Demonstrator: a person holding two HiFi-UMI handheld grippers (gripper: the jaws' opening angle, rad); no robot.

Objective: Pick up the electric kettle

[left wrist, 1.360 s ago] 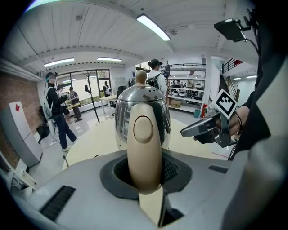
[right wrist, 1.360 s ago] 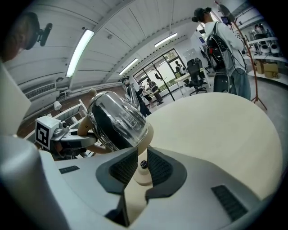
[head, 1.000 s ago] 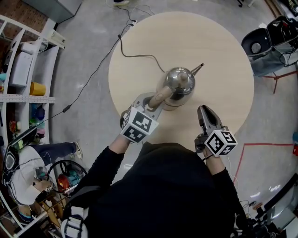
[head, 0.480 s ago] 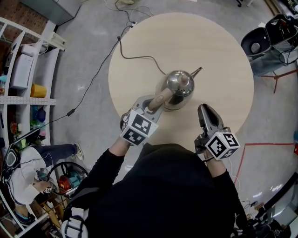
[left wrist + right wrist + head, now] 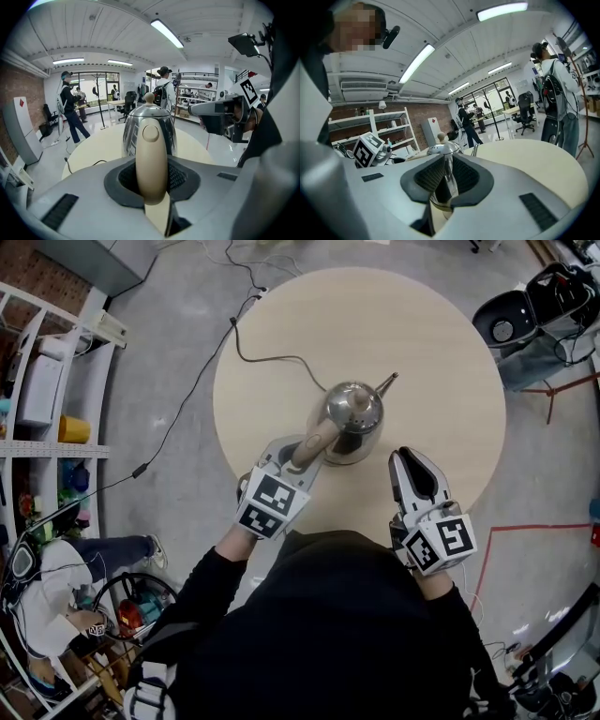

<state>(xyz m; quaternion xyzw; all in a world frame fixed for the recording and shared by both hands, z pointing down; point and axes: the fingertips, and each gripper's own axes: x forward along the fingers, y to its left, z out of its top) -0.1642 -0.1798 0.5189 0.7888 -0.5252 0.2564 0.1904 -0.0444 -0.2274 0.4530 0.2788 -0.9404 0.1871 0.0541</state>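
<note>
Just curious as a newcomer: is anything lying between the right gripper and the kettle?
No. In the head view, only bare tabletop shows between the right gripper and the kettle.

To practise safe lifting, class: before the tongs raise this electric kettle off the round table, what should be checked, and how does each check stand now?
1. Left tongs shut on the electric kettle by its handle: ok.
2. Handle centred between the pads: ok.
3. Kettle upright, lid on: ok.
4. Right tongs empty and apart from the kettle: ok.
5. Power cord, lying on the table behind the kettle, free to come away when it lifts: cannot tell.
6. Water level inside: cannot tell.
</note>
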